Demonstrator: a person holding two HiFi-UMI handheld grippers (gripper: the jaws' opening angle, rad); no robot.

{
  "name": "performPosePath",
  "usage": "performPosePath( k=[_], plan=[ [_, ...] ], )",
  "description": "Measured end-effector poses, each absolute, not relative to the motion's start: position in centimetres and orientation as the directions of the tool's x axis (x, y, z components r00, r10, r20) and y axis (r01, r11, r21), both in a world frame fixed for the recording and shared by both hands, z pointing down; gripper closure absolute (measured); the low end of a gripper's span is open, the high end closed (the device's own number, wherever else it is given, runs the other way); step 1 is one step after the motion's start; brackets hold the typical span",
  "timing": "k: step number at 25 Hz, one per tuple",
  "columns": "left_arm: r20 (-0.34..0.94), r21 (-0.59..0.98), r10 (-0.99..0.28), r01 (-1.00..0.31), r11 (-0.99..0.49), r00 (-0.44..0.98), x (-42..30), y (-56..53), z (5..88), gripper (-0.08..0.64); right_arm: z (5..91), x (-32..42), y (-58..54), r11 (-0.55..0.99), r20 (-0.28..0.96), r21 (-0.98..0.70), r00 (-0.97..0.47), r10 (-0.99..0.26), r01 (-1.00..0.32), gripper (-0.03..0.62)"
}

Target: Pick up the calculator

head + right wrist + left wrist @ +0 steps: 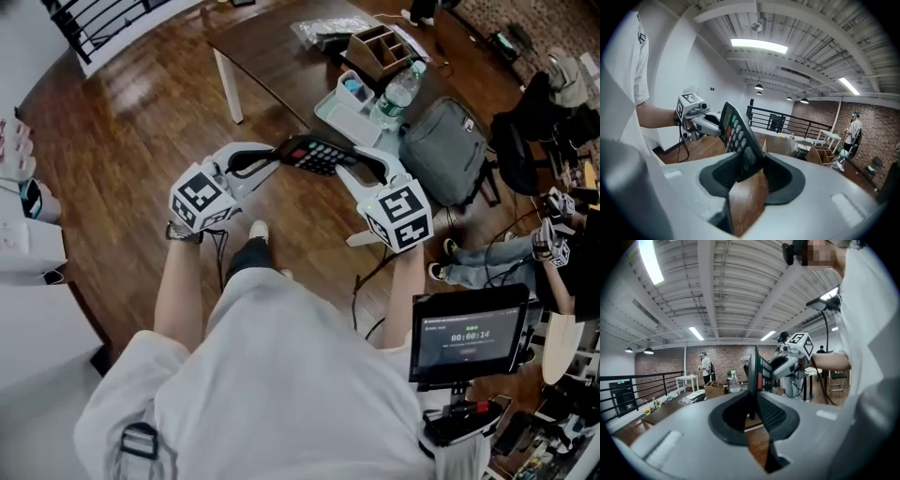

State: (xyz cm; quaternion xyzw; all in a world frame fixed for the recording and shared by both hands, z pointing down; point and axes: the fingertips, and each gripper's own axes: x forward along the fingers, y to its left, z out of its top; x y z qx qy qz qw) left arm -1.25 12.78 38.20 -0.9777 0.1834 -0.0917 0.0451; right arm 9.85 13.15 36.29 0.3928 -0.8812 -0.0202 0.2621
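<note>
Black plastic calculator [317,155], upper centre of the head view, held aloft with the left gripper [270,159] and right gripper [353,169] each clenched on one end. It looks light, rigid and slick, so the ends suit gripping.

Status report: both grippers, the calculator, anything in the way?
Left gripper, right gripper: both shut on the calculator. Calculator in the air between them, off the table. Nothing in the way.
</note>
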Motion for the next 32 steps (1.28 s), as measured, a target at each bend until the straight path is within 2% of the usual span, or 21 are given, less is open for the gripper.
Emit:
performPosePath(
  k=[11,32],
  plan=[
    [0.170,-0.143,-0.375,-0.354,-0.924,0.911,-1.4,13.4,37.1,0.509,35.2,9.7,13.6,0.684,0.431,0.250,-0.554,-0.712,-0.685,0.445],
    [0.206,-0.121,-0.344,-0.325,-0.938,0.916,-3.2,12.2,38.3,0.508,36.2,7.8,12.8,0.661,0.485,0.237,-0.503,-0.716,-0.712,0.448]
  ],
)
